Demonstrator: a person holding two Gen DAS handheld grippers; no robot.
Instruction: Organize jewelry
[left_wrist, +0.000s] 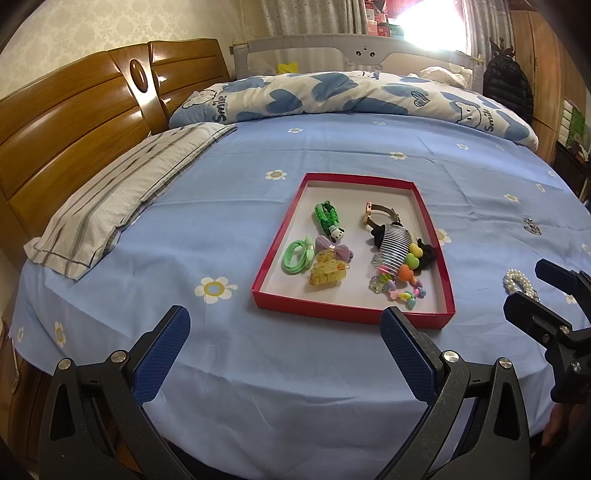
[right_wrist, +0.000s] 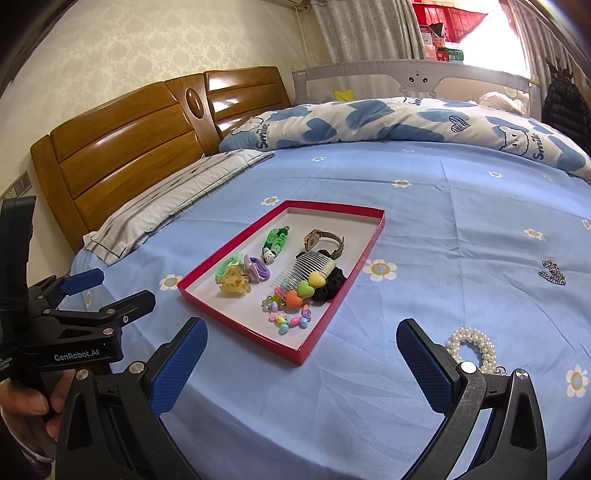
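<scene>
the pearl bracelet lies just right of the right gripper, outside the red tray. both the right gripper and the left gripper are spread wide and empty, the right one nearer.

Both cameras sit low over the near edge of the bed, each looking forward between its own two spread fingers toward the far headboard and window. The left wrist view faces the red tray almost head-on, its near rim just beyond the left gripper. The right wrist view stands further right and turns slightly left, so the tray runs diagonally, near the right gripper. Both views share the tray, the blue sheet, the pearl bracelet and the duvet; each catches the other gripper at its edge.
</scene>
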